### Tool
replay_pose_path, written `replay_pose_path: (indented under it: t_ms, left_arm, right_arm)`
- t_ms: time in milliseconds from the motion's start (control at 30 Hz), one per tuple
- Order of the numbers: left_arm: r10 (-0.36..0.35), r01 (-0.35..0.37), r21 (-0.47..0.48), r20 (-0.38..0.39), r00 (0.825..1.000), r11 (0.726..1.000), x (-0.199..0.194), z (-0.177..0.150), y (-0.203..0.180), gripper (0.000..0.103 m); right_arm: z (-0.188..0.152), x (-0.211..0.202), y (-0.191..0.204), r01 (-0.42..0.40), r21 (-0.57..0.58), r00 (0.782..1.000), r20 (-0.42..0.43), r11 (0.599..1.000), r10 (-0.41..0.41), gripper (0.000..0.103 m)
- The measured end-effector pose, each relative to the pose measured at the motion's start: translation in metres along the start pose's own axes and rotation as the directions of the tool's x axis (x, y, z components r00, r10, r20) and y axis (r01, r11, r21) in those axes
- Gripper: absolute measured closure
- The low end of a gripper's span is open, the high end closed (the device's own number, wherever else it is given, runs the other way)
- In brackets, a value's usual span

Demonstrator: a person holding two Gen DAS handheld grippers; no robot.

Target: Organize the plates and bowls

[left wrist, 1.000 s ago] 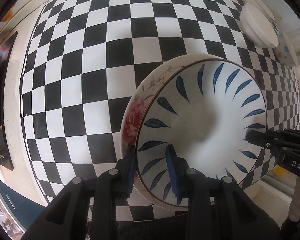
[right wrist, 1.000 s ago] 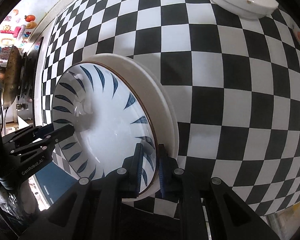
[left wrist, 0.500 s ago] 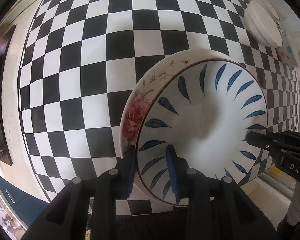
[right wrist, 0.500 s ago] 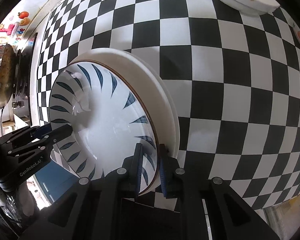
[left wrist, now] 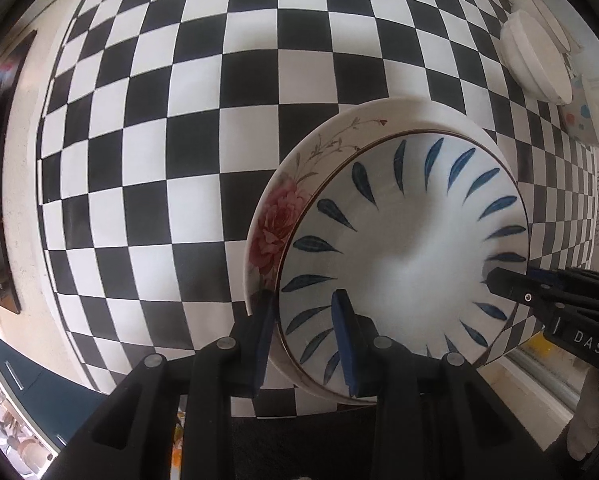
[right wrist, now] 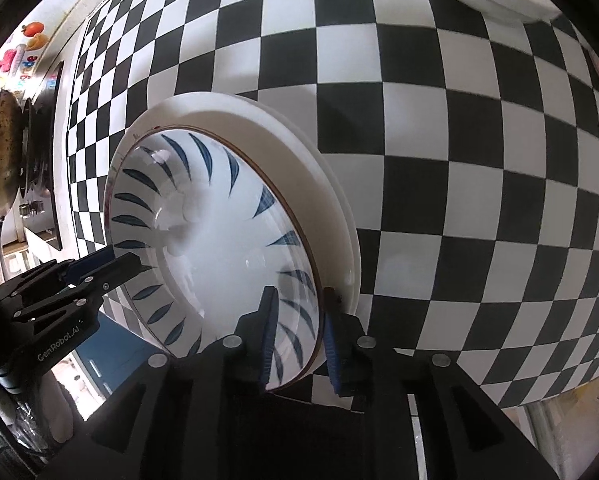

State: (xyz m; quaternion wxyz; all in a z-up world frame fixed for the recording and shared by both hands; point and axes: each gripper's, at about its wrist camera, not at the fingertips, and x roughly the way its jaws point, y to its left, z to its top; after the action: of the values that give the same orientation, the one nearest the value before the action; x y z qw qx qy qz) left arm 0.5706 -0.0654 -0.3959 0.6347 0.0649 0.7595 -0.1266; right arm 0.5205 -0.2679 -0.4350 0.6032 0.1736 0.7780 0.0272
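We have the blue-leaf bowl (left wrist: 403, 256) sitting nested inside the rose-printed bowl (left wrist: 275, 220), the pair resting on the checkered tablecloth (left wrist: 179, 120) near its front edge. That stack looks settled now, one bowl squarely in the other.

Our left gripper (left wrist: 305, 340) straddles the near rim of the pair, one blue pad against the outside wall and the other inside the blue-leaf bowl. It is clenched on that rim just as it was a second ago.

The change is on the other side. Our right gripper (right wrist: 297, 332) was pinched tight on the rim a second ago, and now its jaws are opening. In the right wrist view there is daylight between the pads and the rim, though the rim is between them all the same. We read that as the release: the stacking step is done on this side, and the left hand should be next to let go.

Farther out, two white bowls (left wrist: 535, 60) wait at the far right edge of the cloth, well apart from our stack. We judge those to be the next pieces to gather.
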Motion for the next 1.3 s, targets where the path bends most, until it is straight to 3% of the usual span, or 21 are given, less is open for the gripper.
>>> replay_pose_path:
  t_ms: [233, 467, 500, 567, 633, 667, 767, 800, 967, 1300]
  left_arm:
    - [0.024, -0.024, -0.003, 0.038, 0.999, 1.0, -0.012, 0.003, -0.002, 0.076]
    - [0.068, -0.071, 0.024, 0.105, 0.992, 0.997, -0.031, -0.005, -0.012, 0.076]
    - [0.071, -0.075, 0.03, 0.116, 0.991, 0.997, -0.034, -0.006, -0.013, 0.076]
    - [0.08, -0.086, 0.035, 0.145, 0.986, 0.996, -0.043, -0.009, -0.016, 0.072]
    - [0.091, -0.1, 0.041, 0.176, 0.98, 0.994, -0.051, -0.012, -0.016, 0.069]
    - [0.098, -0.108, 0.04, 0.191, 0.977, 0.993, -0.056, -0.013, -0.017, 0.066]
    - [0.09, -0.101, 0.038, 0.226, 0.97, 0.994, -0.069, -0.016, -0.021, 0.027]
    - [0.085, -0.095, 0.03, 0.244, 0.966, 0.995, -0.074, -0.016, -0.021, 0.024]
    - [0.102, -0.112, 0.019, 0.288, 0.952, 0.994, -0.089, -0.023, -0.026, 0.023]
    - [0.051, -0.052, -0.007, 0.348, 0.936, 0.999, -0.163, -0.064, -0.03, 0.023]
  right_arm:
    - [-0.001, -0.01, 0.014, 0.067, -0.031, 0.997, 0.041, 0.997, -0.066, 0.077]
    - [-0.013, -0.027, 0.027, 0.072, -0.047, 0.993, 0.096, 0.996, -0.067, 0.074]
    - [-0.016, -0.031, 0.029, 0.07, -0.048, 0.992, 0.106, 0.996, -0.065, 0.07]
    - [-0.022, -0.04, 0.034, 0.063, -0.053, 0.989, 0.134, 0.997, -0.056, 0.03]
    - [-0.028, -0.049, 0.037, 0.047, -0.054, 0.986, 0.161, 0.997, -0.038, 0.013]
    - [-0.032, -0.055, 0.038, 0.044, -0.054, 0.984, 0.174, 0.998, -0.034, 0.013]
    - [-0.04, -0.067, 0.039, 0.075, -0.036, 0.975, 0.213, 0.996, -0.066, 0.013]
    - [-0.043, -0.072, 0.039, 0.095, -0.028, 0.969, 0.231, 0.995, -0.086, 0.013]
    - [-0.057, -0.099, 0.037, 0.174, 0.002, 0.938, 0.303, 0.985, -0.166, 0.013]
    - [-0.107, -0.167, 0.055, 0.151, -0.011, 0.905, 0.403, 0.988, -0.134, 0.013]
